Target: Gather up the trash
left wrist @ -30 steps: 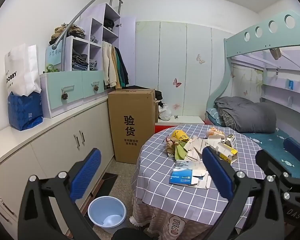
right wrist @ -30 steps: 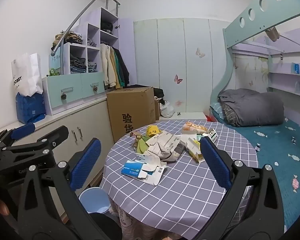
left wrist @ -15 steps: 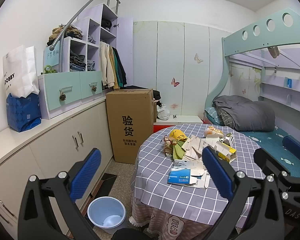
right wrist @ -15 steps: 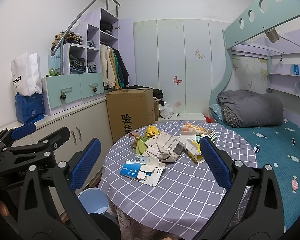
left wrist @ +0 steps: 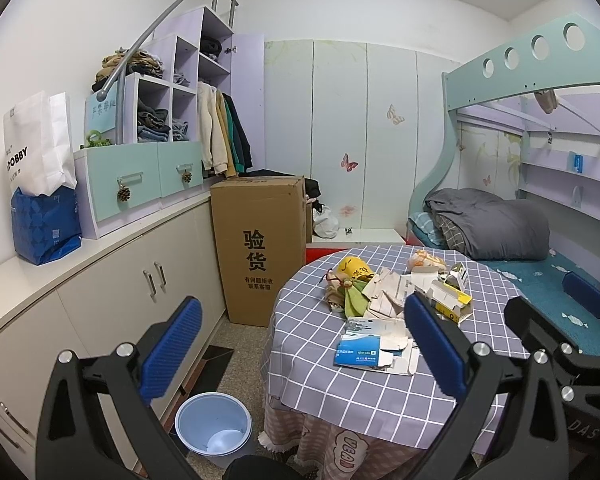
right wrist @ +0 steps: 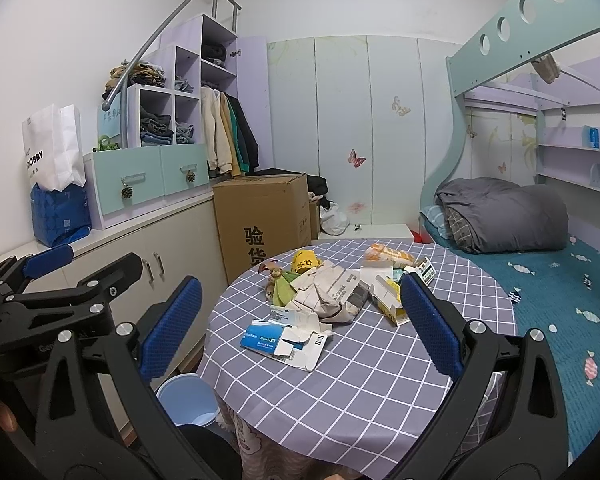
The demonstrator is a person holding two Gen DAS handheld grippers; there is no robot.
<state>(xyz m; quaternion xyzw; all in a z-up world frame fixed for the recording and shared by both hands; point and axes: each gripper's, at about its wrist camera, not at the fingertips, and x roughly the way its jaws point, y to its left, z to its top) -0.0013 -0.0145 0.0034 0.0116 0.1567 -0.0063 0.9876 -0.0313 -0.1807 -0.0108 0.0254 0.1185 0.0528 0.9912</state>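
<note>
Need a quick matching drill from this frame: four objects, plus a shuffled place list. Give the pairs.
Things:
1. blue bin
2. cardboard box
3. flattened blue carton
4. grey quilt

Places:
A. on the bed
B. on the checked tablecloth
C. floor, beside the table
D. floor, against the cabinets

Pairs: 1-C, 2-D, 3-B, 4-A

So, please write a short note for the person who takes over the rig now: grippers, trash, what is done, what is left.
Left hand-held gripper: open, empty, above the floor beside the table.
Right hand-held gripper: open, empty, in front of the table.
Trash: flattened blue and white box nearest, then crumpled paper and yellow carton, all on the checked table.
Blue bin on the floor left of the table, nearly empty.
Done: nothing picked up. Left: move all trash into the bin.
</note>
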